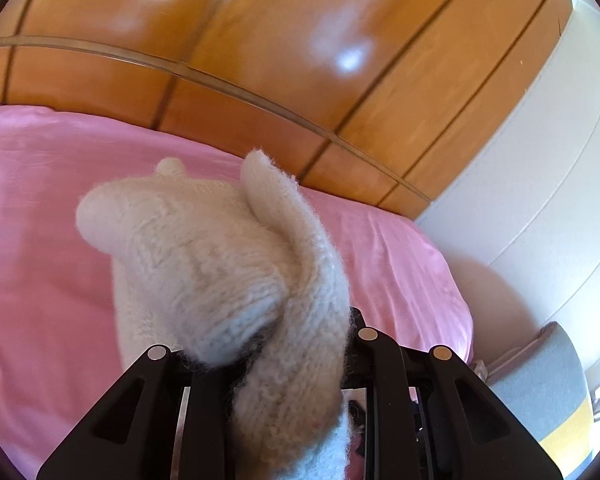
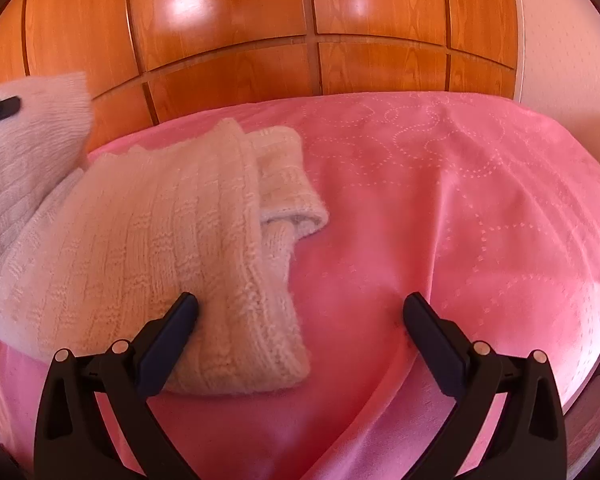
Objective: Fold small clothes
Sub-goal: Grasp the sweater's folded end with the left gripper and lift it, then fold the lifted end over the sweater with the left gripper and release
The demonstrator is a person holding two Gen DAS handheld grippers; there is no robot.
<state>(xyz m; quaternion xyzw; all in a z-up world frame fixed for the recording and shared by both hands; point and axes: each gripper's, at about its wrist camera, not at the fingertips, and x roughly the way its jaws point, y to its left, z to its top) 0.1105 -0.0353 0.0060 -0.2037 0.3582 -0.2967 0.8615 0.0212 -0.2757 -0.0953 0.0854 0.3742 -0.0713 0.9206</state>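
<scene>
A wall of glossy orange-brown wooden wardrobe panels (image 2: 228,16) fills the background, split by thin dark grooves into rectangles and catching soft white glare. To its right stands a plain white wall (image 1: 540,152).

Below it lies the bed (image 2: 440,208), covered in a smooth pink spread stitched with dotted ring patterns and creased by a few shallow folds.

On the left part of the bed rests the cream knitted sweater (image 2: 140,248), thick and fuzzy, worked in raised vertical ribs. Its body lies partly folded on the spread, with a ribbed cuff (image 2: 296,208) curled out on the right side. One portion is lifted off the bed at the far left of the right wrist view.

The left gripper (image 1: 284,344) holds that lifted portion: its black jaws stand narrow, pinched on a bunched fold of the knit, which rises from them in a rounded hump and a furry upright flap.

The right gripper (image 2: 300,312) hangs low over the bed with its jaws spread wide and nothing between the pads; its left finger (image 2: 180,320) lies against the sweater's near edge, the other over bare pink spread.

At the lower right of the left wrist view, a grey and yellow padded object (image 1: 556,408) sits beside the bed.
</scene>
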